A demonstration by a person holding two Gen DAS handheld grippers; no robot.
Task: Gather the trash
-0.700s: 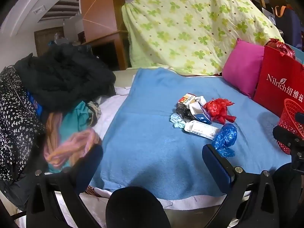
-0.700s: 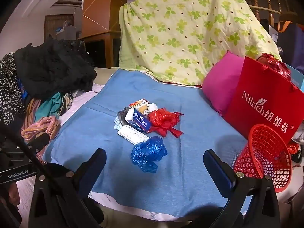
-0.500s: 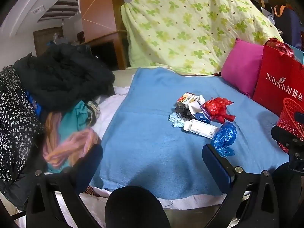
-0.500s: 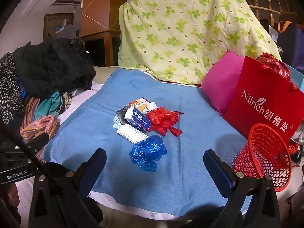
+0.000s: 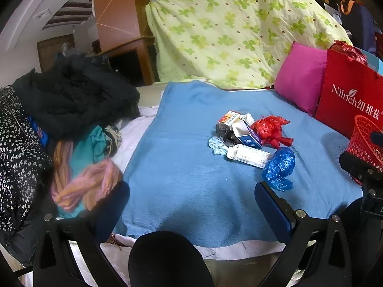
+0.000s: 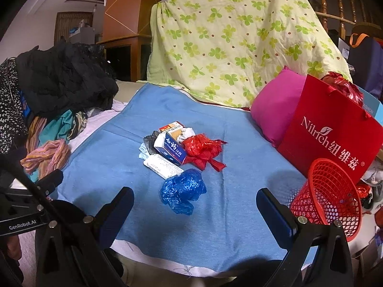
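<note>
With both the left gripper [image 5: 191,205] and right gripper [image 6: 195,212] spread wide and empty, the crumpled blue plastic bag [image 6: 183,190] lying nearest on the blue blanket [image 6: 234,167] looks light, soft and slippery, so pinching its bunched middle seems best.

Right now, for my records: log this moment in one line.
stage: start | left tool: open | right tool: open | trash: on blanket | basket: right
</note>
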